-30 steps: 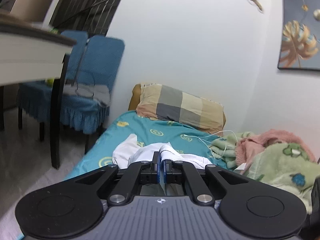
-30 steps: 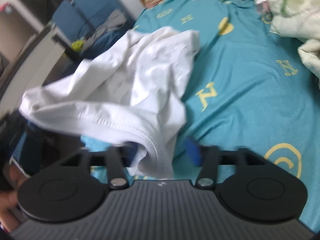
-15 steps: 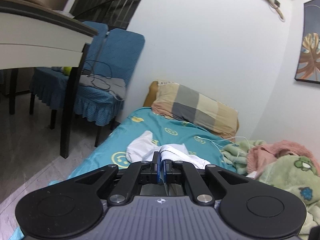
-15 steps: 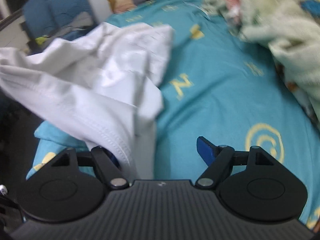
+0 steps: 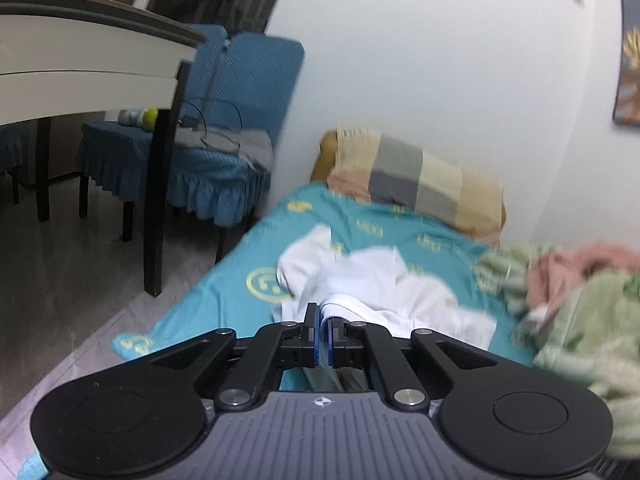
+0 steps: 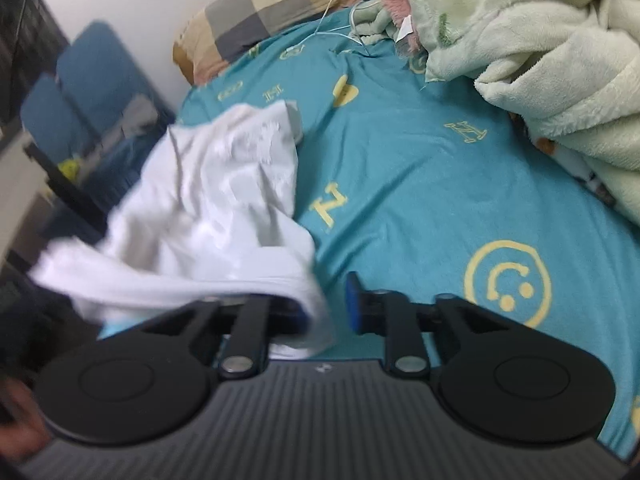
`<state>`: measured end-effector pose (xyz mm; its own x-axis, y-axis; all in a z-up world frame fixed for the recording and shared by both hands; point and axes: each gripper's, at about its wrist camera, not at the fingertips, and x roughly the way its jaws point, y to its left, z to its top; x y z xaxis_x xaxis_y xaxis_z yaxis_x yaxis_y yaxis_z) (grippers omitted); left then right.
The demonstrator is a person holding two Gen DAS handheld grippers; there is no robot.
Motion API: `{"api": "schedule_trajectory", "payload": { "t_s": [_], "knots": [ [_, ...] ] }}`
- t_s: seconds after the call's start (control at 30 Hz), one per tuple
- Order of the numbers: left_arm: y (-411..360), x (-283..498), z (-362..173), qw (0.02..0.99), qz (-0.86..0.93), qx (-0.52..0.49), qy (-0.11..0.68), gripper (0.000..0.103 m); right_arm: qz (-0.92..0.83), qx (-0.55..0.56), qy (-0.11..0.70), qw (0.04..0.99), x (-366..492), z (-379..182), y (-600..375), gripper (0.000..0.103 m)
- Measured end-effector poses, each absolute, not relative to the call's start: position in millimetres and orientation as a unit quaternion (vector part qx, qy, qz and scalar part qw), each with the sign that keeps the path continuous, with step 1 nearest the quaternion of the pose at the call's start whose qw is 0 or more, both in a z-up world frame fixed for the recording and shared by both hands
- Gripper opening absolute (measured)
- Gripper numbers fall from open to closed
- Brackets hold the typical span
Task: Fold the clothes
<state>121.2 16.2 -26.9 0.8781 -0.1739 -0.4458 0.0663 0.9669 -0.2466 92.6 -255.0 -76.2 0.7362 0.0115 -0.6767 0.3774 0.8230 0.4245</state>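
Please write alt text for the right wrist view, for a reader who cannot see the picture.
The right gripper, whose jaws have just been closing but are not yet together, has the hem of a white garment draped over its left finger. The garment lies crumpled on a teal bedsheet with yellow prints. A checked pillow and a pale green blanket lie beyond.

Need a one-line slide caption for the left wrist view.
Left gripper shut on the hem of a white garment, lifted over a teal bedsheet; checked pillow behind.
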Motion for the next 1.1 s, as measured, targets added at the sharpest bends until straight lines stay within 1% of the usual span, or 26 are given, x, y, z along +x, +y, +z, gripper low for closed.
{"api": "schedule_trajectory", "payload": {
  "t_s": [0.1,0.17,0.27,0.33,0.4,0.57,0.73,0.77,0.8,0.83,0.93,1.0,1.03,1.1],
  "knots": [
    [4.9,122.2,-42.0,0.958,-0.067,-0.092,0.264,0.005,-0.079,0.301,0.318,0.895,90.8,-67.5,-260.2,0.014],
    [0.5,123.6,-50.3,0.953,-0.070,-0.084,0.283,0.010,-0.060,0.310,0.302,0.899,90.3,-60.9,-260.9,0.013],
    [-6.3,124.0,-59.4,0.950,-0.073,-0.063,0.298,0.022,-0.040,0.316,0.291,0.902,90.8,-54.2,-261.2,0.013],
    [-11.5,124.6,-65.7,0.949,-0.071,-0.047,0.305,0.032,-0.031,0.316,0.287,0.904,90.8,-51.4,-261.7,0.013],
    [-16.6,126.1,-72.6,0.948,-0.070,-0.033,0.310,0.036,-0.027,0.316,0.284,0.905,90.5,-49.4,-262.5,0.013],
    [-25.9,131.5,-90.7,0.943,-0.062,0.000,0.326,0.037,-0.022,0.310,0.263,0.913,87.6,-41.9,-267.5,0.013],
    [-21.2,139.3,-103.2,0.941,-0.046,-0.009,0.336,0.037,-0.020,0.294,0.252,0.922,86.1,-37.2,-268.6,0.013],
    [-18.6,140.9,-103.9,0.939,-0.046,-0.018,0.340,0.037,-0.021,0.292,0.254,0.922,86.9,-38.3,-269.7,0.013],
    [-15.5,142.1,-103.7,0.938,-0.045,-0.030,0.342,0.031,-0.023,0.291,0.256,0.921,87.8,-39.5,-270.8,0.013],
    [-12.2,143.3,-103.0,0.937,-0.045,-0.042,0.344,0.022,-0.028,0.285,0.261,0.922,89.3,-41.3,-271.0,0.013],
    [-2.6,143.8,-95.3,0.938,-0.042,-0.075,0.336,0.010,-0.056,0.244,0.295,0.922,97.0,-49.7,-269.5,0.013],
    [0.0,141.1,-85.5,0.945,-0.041,-0.085,0.314,0.006,-0.069,0.240,0.314,0.916,101.5,-57.3,-272.1,0.013],
    [1.1,139.5,-80.4,0.948,-0.040,-0.089,0.303,0.004,-0.075,0.239,0.322,0.913,103.5,-60.4,-273.3,0.013],
    [3.0,131.6,-61.9,0.958,-0.041,-0.101,0.265,0.004,-0.083,0.226,0.311,0.920,102.7,-58.2,-272.6,0.013]
  ]
}}
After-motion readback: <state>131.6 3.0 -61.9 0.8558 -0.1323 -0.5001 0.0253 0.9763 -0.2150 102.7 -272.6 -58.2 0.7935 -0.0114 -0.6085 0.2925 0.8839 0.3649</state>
